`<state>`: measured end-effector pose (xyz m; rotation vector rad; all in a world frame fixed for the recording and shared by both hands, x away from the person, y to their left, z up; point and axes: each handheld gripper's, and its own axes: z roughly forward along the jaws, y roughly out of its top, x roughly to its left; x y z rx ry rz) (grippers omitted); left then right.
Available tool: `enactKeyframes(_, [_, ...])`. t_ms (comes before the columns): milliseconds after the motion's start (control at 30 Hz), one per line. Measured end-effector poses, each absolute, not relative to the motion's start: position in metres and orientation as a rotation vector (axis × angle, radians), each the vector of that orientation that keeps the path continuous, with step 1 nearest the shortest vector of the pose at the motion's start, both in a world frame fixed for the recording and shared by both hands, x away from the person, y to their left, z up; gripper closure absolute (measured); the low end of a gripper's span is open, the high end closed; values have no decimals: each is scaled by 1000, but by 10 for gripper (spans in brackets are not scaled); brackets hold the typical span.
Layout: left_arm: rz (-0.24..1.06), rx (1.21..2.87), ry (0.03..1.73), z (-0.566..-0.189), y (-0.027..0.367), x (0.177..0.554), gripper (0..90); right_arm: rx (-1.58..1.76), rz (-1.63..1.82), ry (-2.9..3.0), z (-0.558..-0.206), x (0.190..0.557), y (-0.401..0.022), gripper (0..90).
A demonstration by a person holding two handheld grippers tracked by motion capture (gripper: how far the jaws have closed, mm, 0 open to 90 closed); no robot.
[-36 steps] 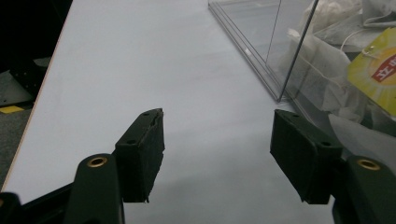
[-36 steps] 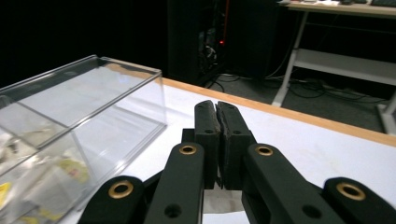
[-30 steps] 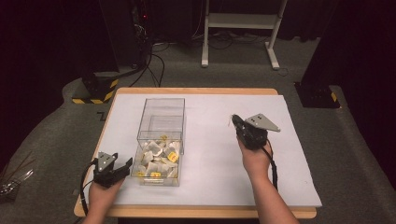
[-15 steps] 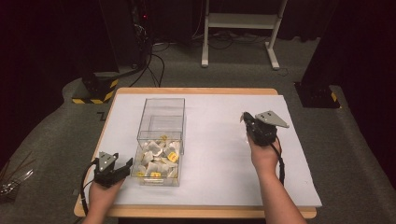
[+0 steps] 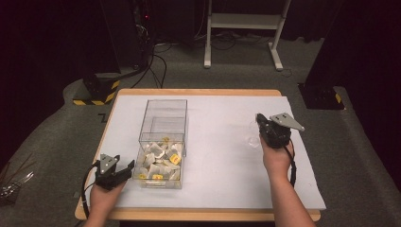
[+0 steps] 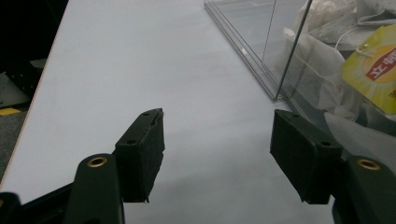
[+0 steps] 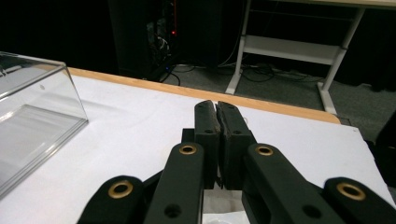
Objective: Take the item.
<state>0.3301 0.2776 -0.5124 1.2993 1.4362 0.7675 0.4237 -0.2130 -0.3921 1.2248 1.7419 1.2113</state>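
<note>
While left gripper [image 5: 124,169] gapes wide beside clear box [image 5: 163,142], right gripper [image 7: 215,122] pinches shut, possibly on teabag string; next, lower it.

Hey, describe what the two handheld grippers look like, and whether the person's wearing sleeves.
Both the left gripper and right gripper are black, each topped by a grey three-cornered plate and trailing a black cable. Their jaws are flat black pads on arms with brass-coloured rivets. The forearms are bare; no sleeves show.

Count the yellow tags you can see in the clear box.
4 in the high view: tags and among the tea bags in the box. More may be buried.
</note>
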Motion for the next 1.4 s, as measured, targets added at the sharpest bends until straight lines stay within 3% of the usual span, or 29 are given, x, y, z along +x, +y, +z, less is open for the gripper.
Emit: enactKeyframes(1400, [770, 1293, 1440, -512, 278, 330, 352, 1309, 1089, 1791, -419, 446, -219, 871])
